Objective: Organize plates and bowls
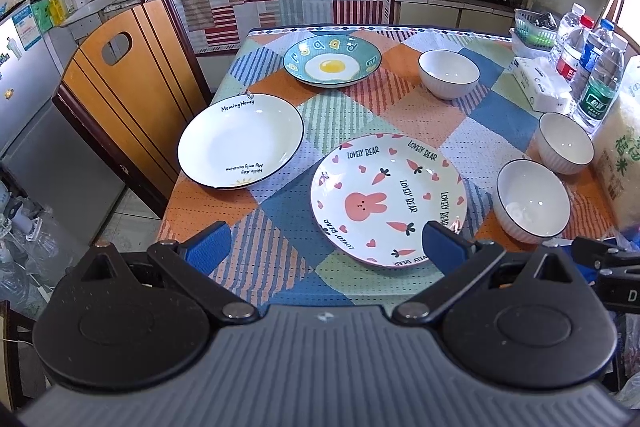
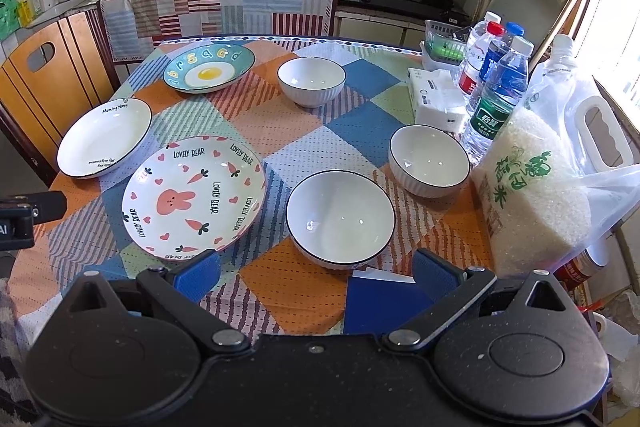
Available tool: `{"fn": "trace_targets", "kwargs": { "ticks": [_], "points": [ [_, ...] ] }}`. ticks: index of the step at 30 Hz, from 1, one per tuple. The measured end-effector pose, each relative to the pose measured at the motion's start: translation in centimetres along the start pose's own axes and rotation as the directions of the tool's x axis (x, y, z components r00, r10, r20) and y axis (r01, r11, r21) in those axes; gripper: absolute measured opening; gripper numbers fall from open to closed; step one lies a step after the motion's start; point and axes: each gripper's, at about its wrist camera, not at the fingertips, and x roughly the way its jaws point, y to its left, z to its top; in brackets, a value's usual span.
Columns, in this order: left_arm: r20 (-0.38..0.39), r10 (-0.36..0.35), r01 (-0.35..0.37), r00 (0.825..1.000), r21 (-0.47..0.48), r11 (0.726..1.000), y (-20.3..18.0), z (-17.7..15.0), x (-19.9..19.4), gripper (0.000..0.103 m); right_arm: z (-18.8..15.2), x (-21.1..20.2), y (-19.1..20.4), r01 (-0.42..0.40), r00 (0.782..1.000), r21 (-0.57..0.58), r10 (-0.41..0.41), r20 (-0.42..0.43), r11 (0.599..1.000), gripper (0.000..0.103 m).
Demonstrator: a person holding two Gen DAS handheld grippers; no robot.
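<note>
Table (image 2: 280,291): patchwork cloth covering it; open cloth lying in the middle between plates and bowls, and along the near edge. Right edge crowded by a rice bag (image 2: 528,187), bottles (image 2: 498,95) and a tissue pack (image 2: 438,99). A chair (image 1: 132,75) standing against the left edge.

Plates, three, all resting flat, rims up:
- bear plate (image 1: 388,199), nearest, its near rim lying just ahead of the left gripper (image 1: 326,247), partly between the fingers.
- white plate (image 1: 240,141), sitting at the left edge, just beside the bear plate.
- egg plate (image 1: 332,61), sitting toward the far edge.

Bowls, three, upright, mouths up:
- near bowl (image 2: 340,219), sitting just ahead of the right gripper (image 2: 316,279), just right of the bear plate.
- right bowl (image 2: 429,161), lying near the bottles.
- far bowl (image 2: 311,81), sitting right of the egg plate.

Grippers: both hovering over the near edge, fingers spread wide, gripping nothing.
</note>
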Motion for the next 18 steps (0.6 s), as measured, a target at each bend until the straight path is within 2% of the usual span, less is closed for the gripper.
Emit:
{"fn": "trace_targets", "kwargs": {
  "ticks": [18],
  "points": [
    [-0.006,-0.002,0.002,1.0,0.0,1.0,-0.06,-0.12,-0.06,0.103,-0.21,0.04,0.14,0.012,1.0,-0.016,-0.012,-0.002,1.0,0.103]
  ]
}}
